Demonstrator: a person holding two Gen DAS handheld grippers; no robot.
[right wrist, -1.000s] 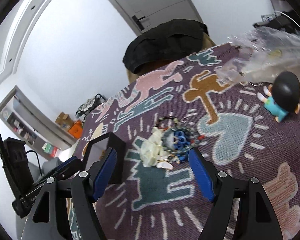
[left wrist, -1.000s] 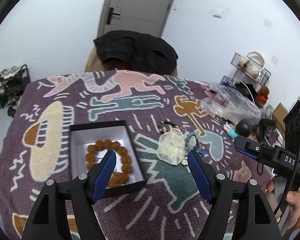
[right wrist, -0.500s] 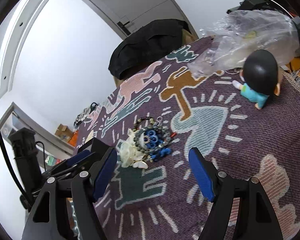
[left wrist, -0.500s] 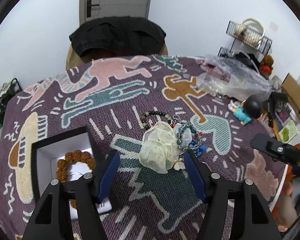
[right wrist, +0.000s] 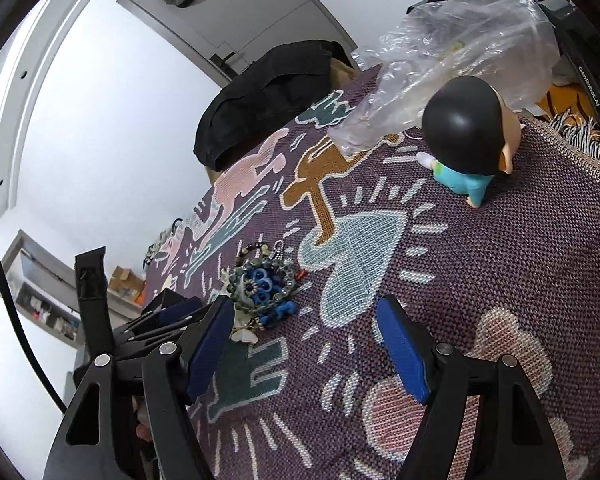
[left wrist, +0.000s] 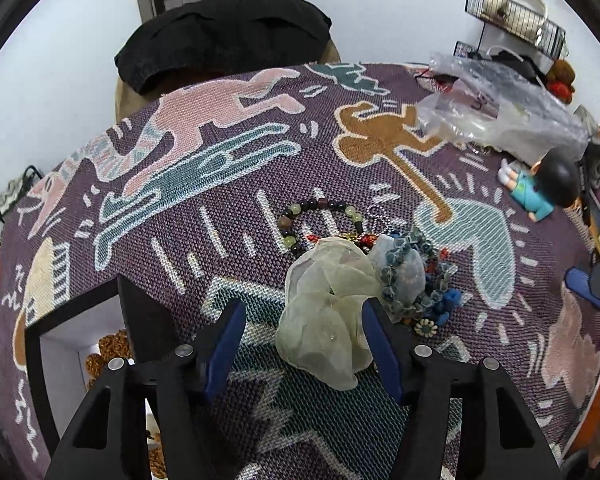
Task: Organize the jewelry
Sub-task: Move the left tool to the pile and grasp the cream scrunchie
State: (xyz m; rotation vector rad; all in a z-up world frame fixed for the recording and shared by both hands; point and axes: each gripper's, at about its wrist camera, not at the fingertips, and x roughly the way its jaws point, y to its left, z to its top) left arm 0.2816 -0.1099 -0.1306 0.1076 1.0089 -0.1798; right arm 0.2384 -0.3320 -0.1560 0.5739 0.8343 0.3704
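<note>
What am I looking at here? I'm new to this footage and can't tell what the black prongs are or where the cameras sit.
A person holds a two-finger tool in each hand; a camera on each looks along its fingers. One picture shows the left gripper, open around a pale organza pouch, not yet squeezing it. The other shows the right gripper, open and empty above the patterned cloth. On the cloth lie a beaded bracelet, blue beads, an open box holding a brown bracelet, a figurine and a plastic bag.

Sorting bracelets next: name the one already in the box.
The brown bead bracelet lies in the black box; the dark-and-green one and blue one lie on the cloth.
</note>
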